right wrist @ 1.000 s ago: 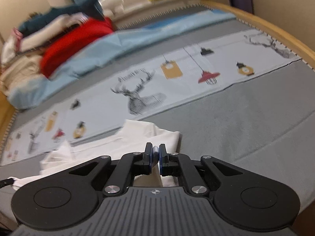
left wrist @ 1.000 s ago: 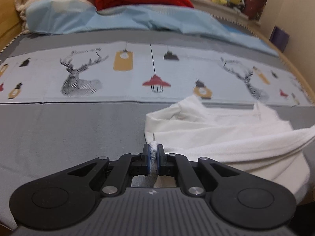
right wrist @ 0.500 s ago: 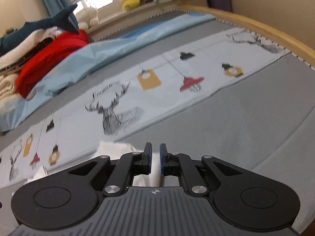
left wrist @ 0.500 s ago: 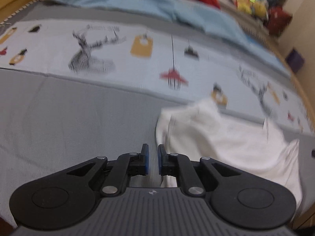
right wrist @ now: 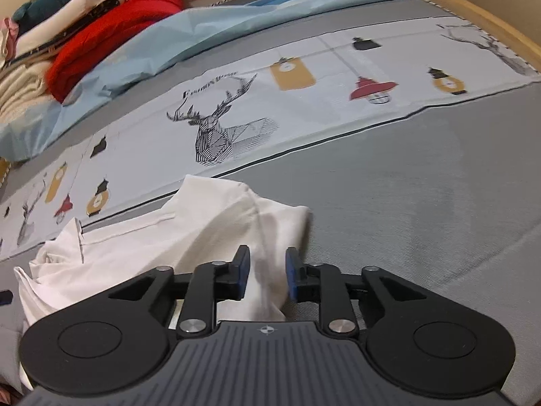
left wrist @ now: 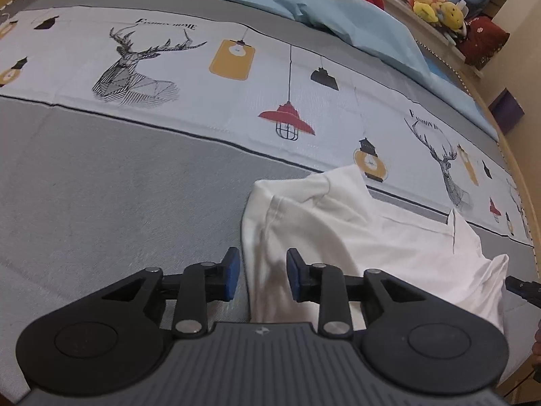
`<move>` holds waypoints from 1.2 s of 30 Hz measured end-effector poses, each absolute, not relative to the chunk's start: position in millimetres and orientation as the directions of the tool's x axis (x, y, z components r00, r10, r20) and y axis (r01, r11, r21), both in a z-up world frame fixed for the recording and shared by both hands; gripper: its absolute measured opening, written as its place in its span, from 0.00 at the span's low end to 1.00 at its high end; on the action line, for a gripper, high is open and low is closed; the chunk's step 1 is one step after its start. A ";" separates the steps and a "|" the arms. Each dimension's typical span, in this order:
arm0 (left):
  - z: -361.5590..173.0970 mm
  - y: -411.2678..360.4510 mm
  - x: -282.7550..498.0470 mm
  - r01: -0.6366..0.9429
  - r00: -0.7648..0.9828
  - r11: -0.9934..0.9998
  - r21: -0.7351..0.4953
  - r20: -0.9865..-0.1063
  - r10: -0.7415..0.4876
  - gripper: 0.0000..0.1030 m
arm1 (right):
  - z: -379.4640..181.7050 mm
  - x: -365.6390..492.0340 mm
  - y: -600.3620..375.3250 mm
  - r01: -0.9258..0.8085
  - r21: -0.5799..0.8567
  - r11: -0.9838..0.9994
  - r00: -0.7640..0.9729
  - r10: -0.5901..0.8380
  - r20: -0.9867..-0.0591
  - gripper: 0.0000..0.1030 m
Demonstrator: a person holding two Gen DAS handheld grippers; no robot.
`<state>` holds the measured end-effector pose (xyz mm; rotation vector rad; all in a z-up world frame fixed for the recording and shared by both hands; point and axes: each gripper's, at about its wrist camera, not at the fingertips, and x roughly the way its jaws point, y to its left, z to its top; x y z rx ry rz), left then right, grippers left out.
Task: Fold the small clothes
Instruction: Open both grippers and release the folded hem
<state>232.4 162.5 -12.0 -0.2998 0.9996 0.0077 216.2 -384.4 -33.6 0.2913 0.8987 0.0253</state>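
2 claws are opening over the bed [left wrist: 101, 209]. The shirt [left wrist: 355, 237] lies rumpled on the grey cover, with cloth between each pair of pads but not pressed. The left claw [left wrist: 260, 272] sits at one edge, the right claw [right wrist: 267, 274] at the other. Cloth may cling to a pad on withdrawal and be dragged askew; the raised collar may be creased.

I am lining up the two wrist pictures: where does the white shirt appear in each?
Left wrist: the white shirt fills the lower right, beyond and right of the tool.
Right wrist: the white shirt fills the lower left, beyond and left of the tool.
Shared landmark: the red lamp print on the bedsheet.
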 end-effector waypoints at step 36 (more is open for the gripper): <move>3.6 158.9 297.1 -0.206 0.745 0.963 -0.174 -0.666 0.039 0.16 | -22.9 291.9 -369.5 0.238 0.188 0.953 0.797 -0.081 -0.599 0.23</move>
